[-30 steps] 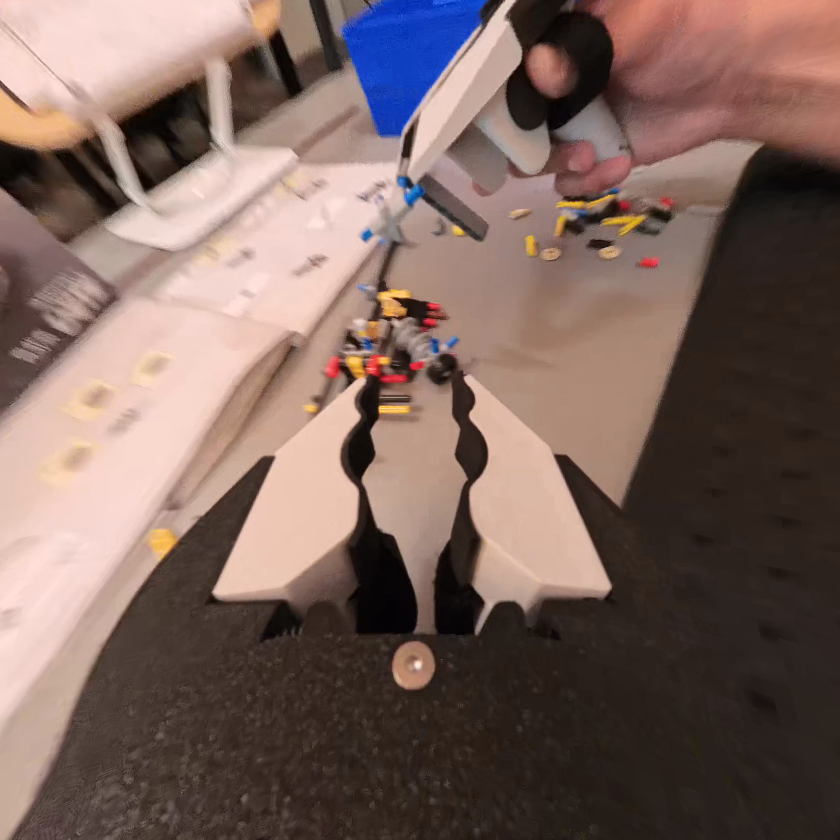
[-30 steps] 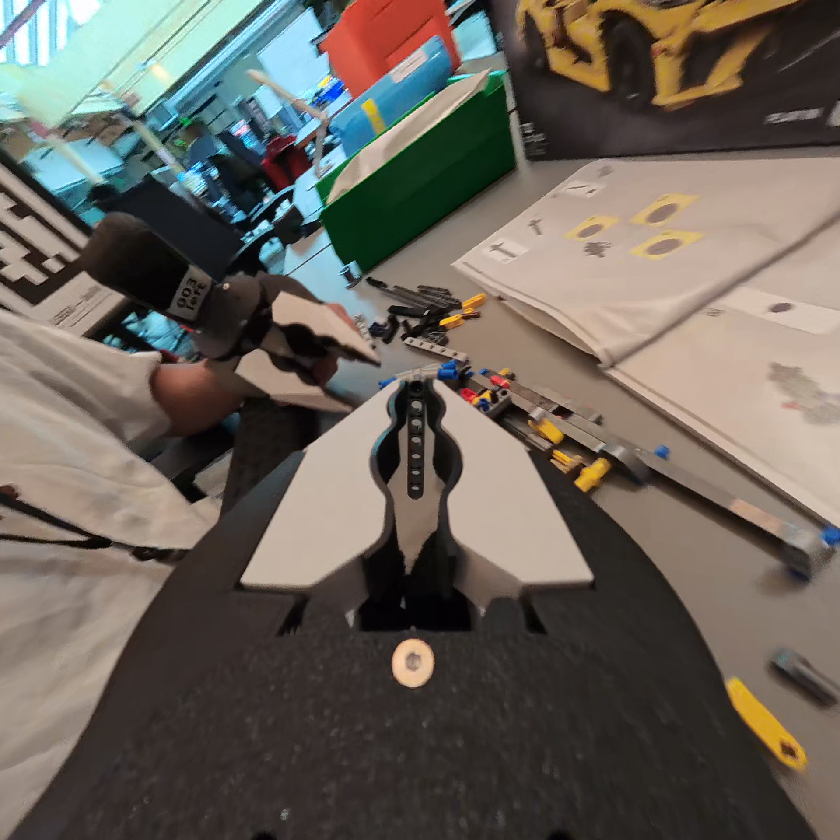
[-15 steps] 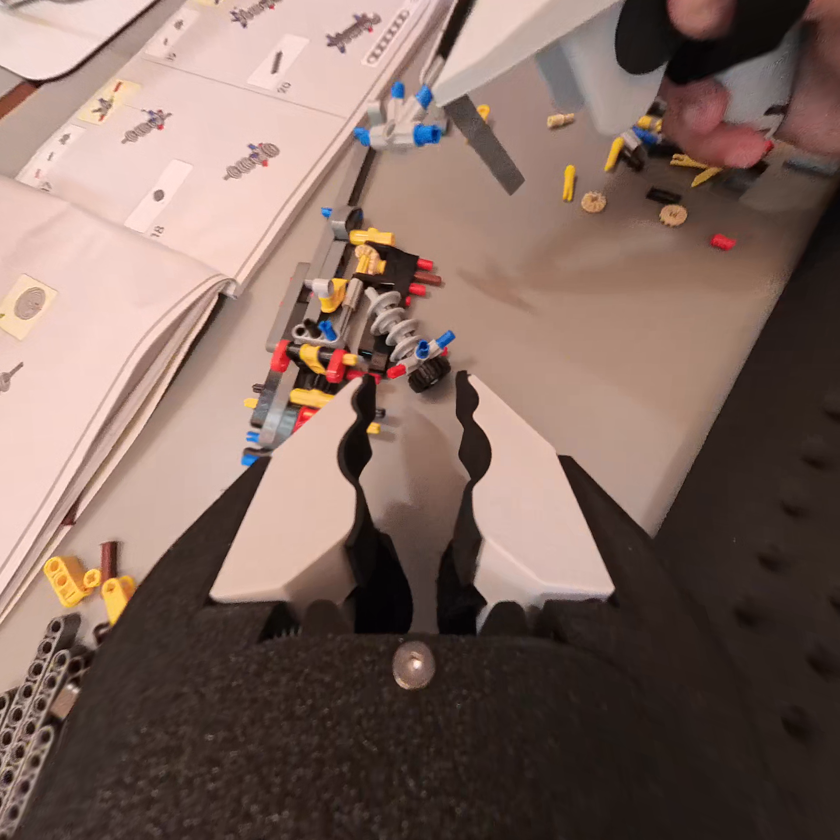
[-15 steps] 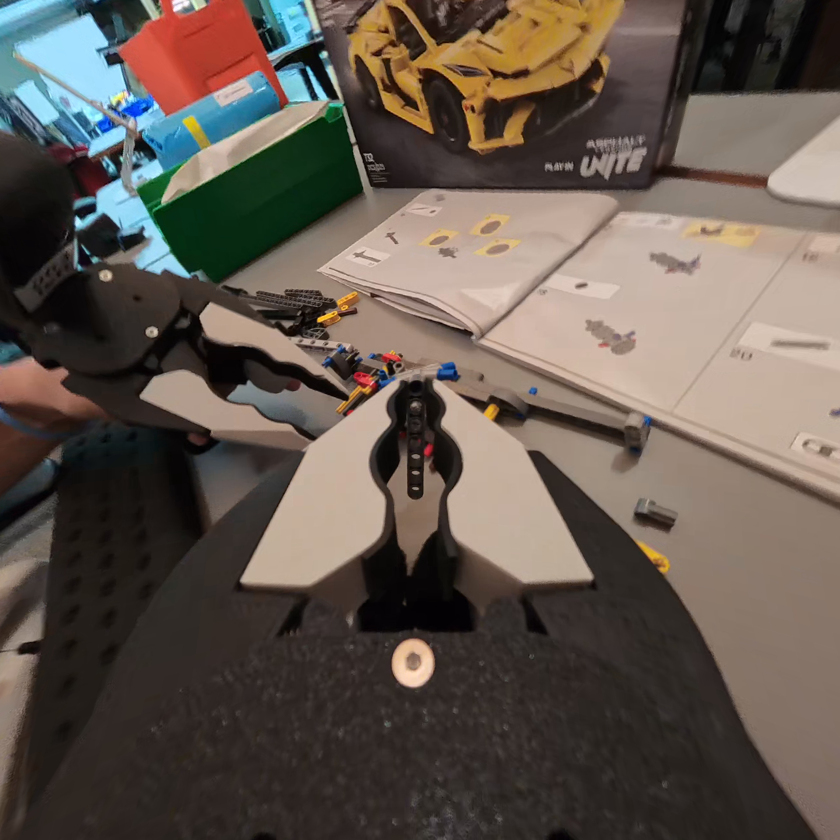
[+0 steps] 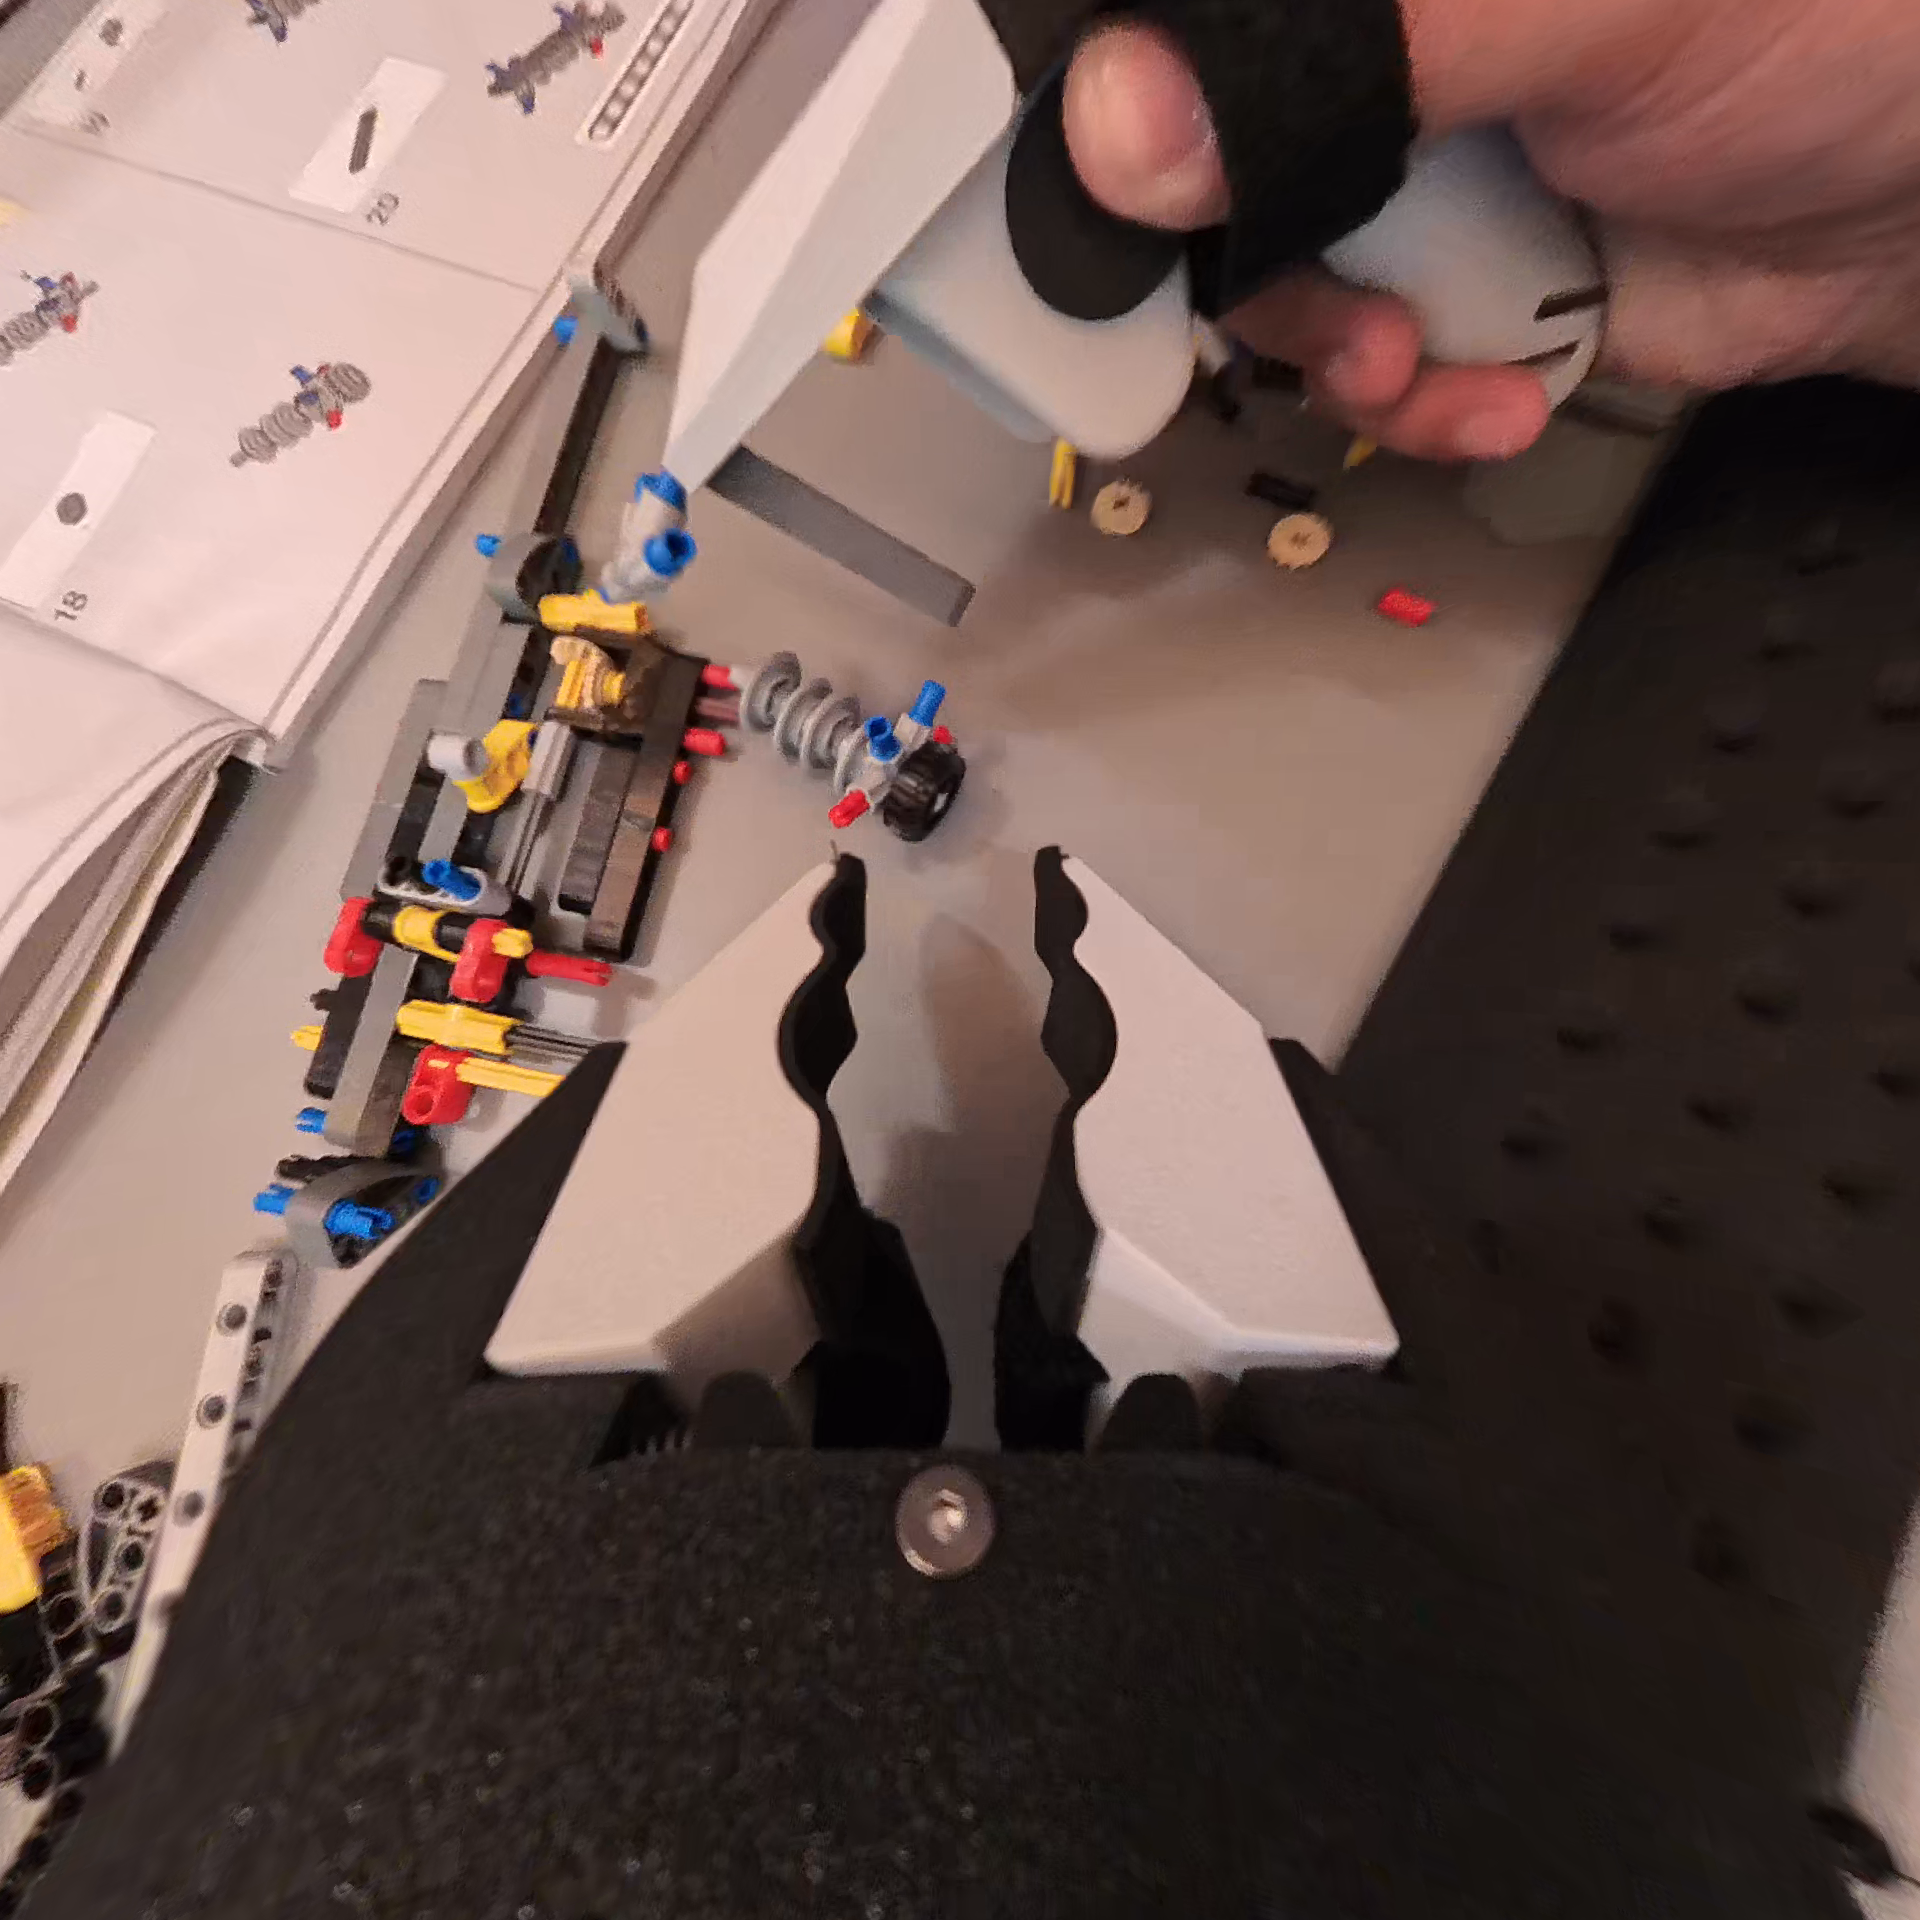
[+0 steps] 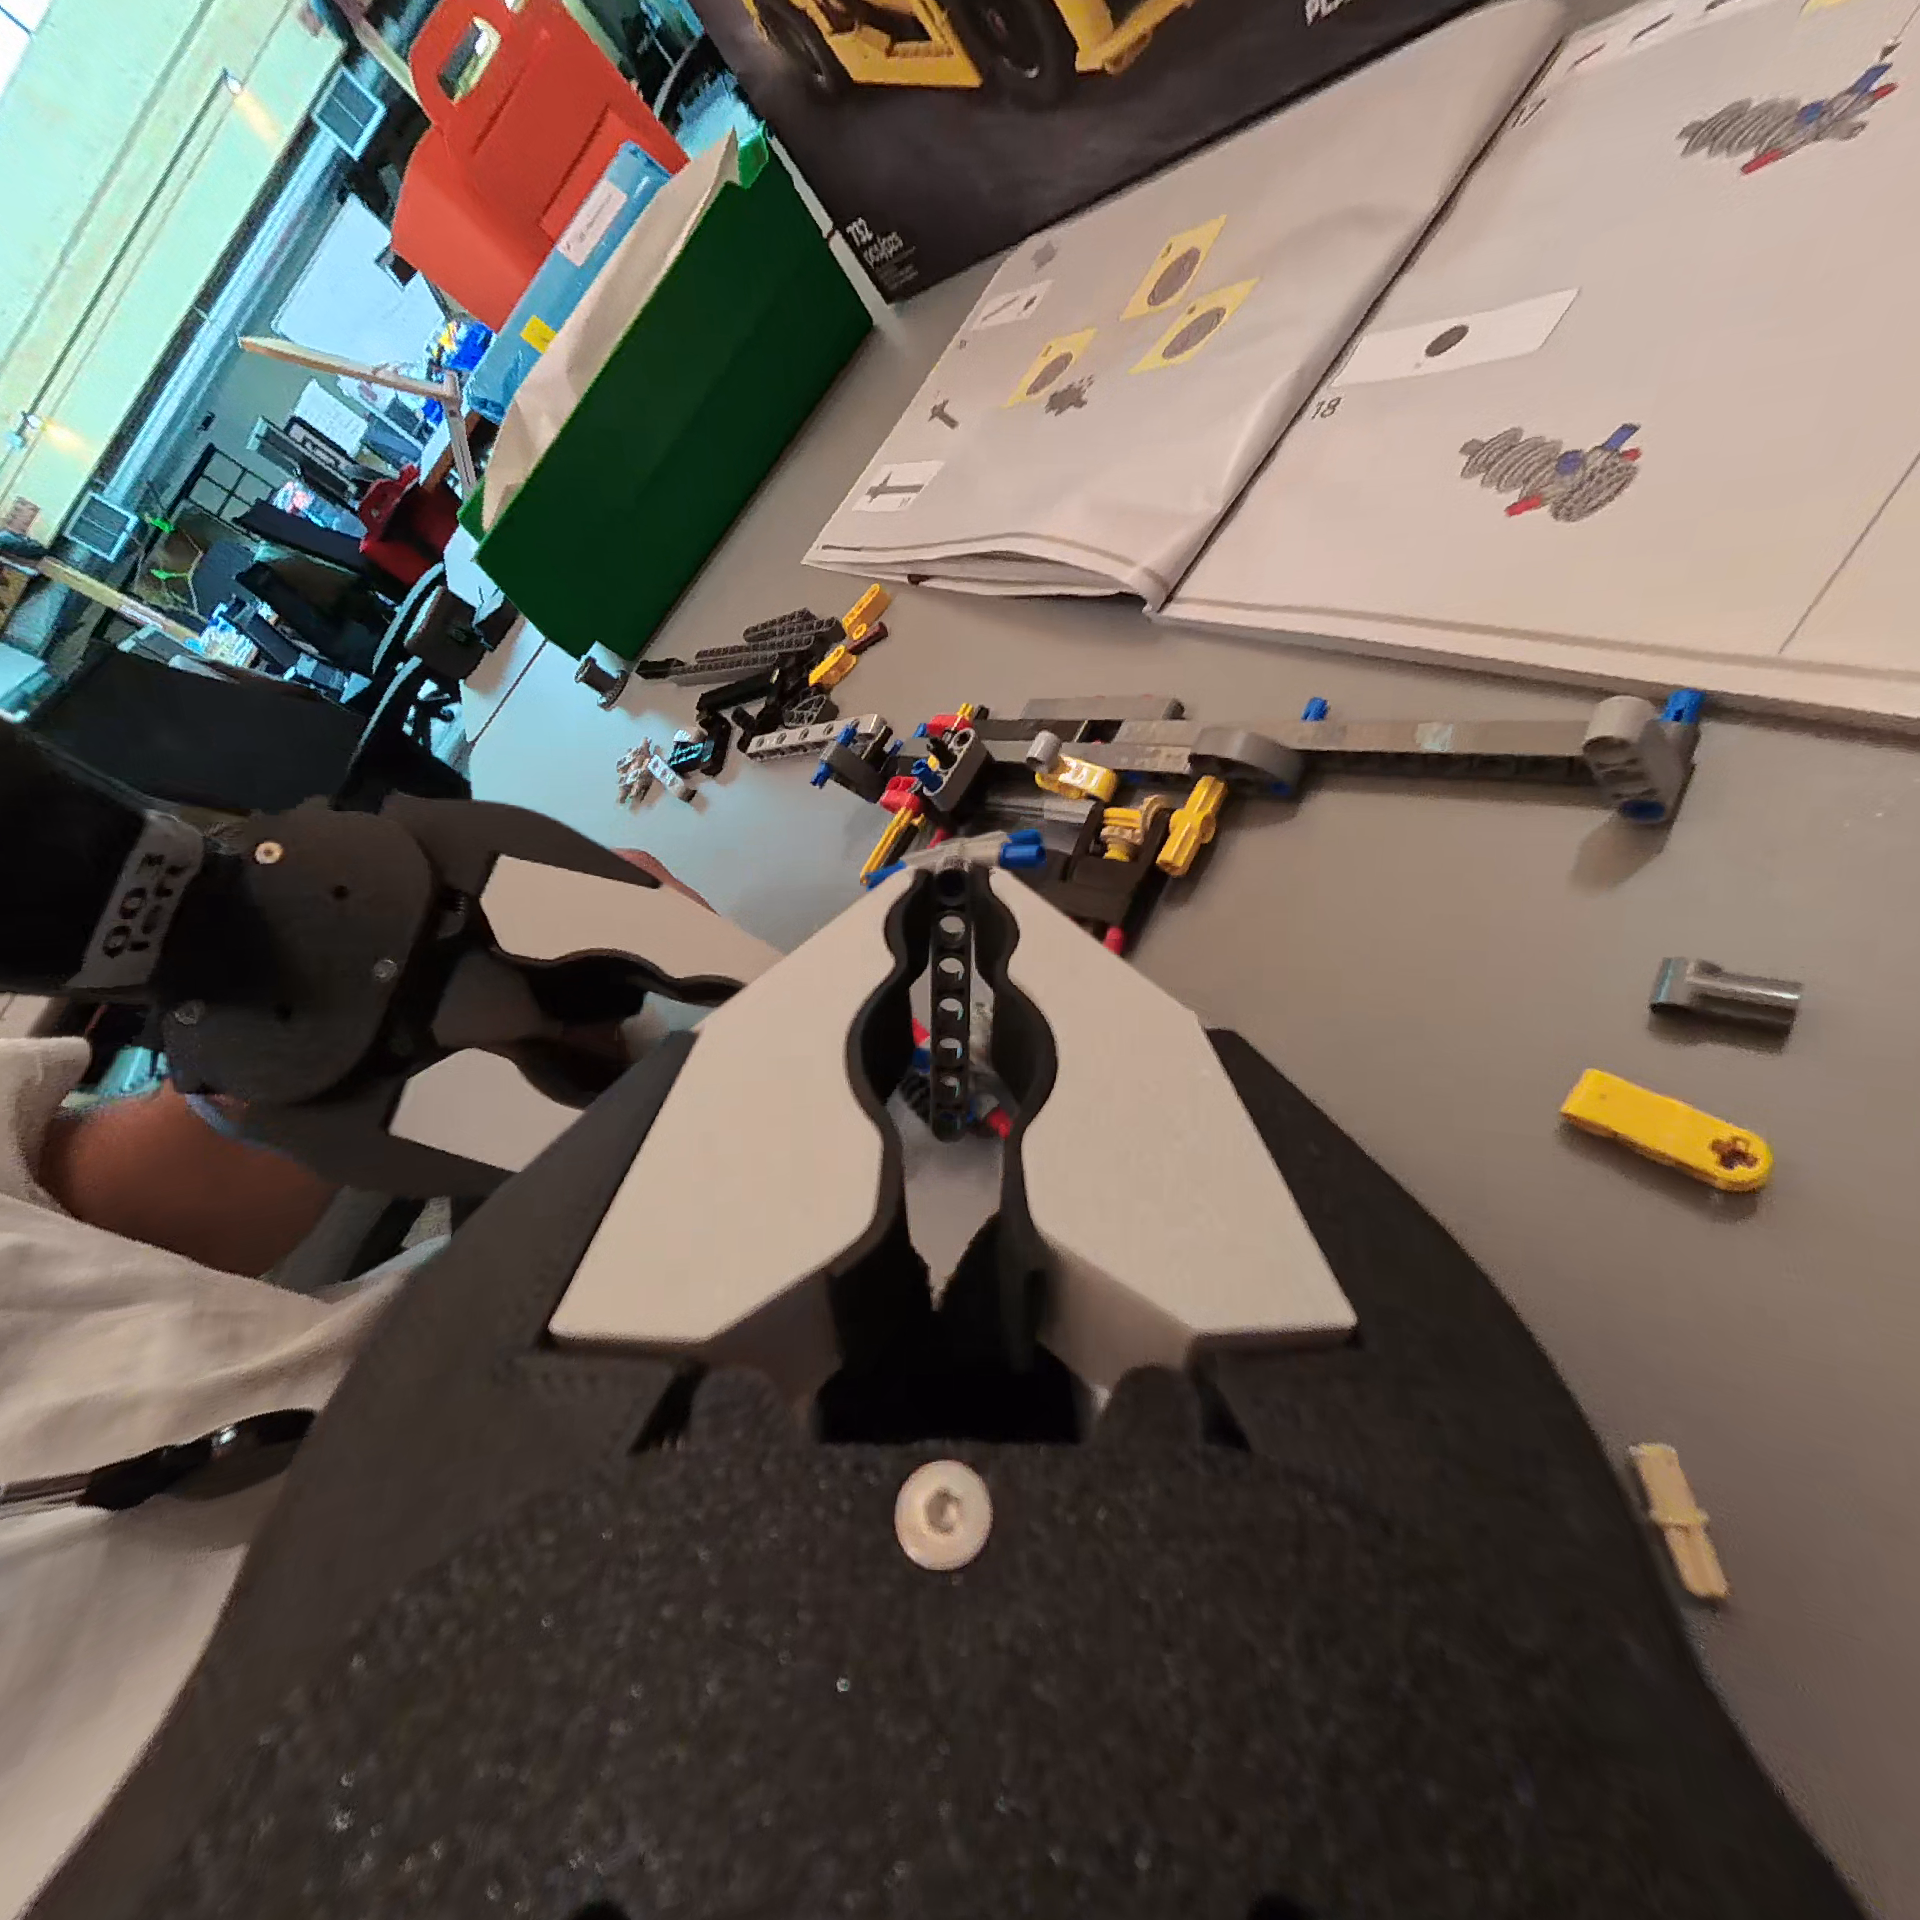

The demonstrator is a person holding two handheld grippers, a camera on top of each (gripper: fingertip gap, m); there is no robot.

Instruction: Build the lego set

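Note:
A partly built lego assembly of grey, black, yellow and red parts lies on the grey table; it also shows in the right wrist view. A grey spring piece with a small black wheel lies just right of it. My left gripper is open and empty, with its tips just short of the wheel. My right gripper is shut on a dark holed beam with a blue-pinned grey connector at its end. It holds the beam above the assembly's far end.
An open instruction booklet lies left of the assembly. A black dimpled mat covers the table's right side. Loose parts lie about: tan gears, a red piece, a yellow piece, a grey piece. A green bin stands behind. About 8 cm separates my left fingertips from my right. My left gripper's tips are some 10 cm from the red piece.
Both grippers have moved closer to the assembly. The left has stayed open. The right has come in low with the beam still in it.

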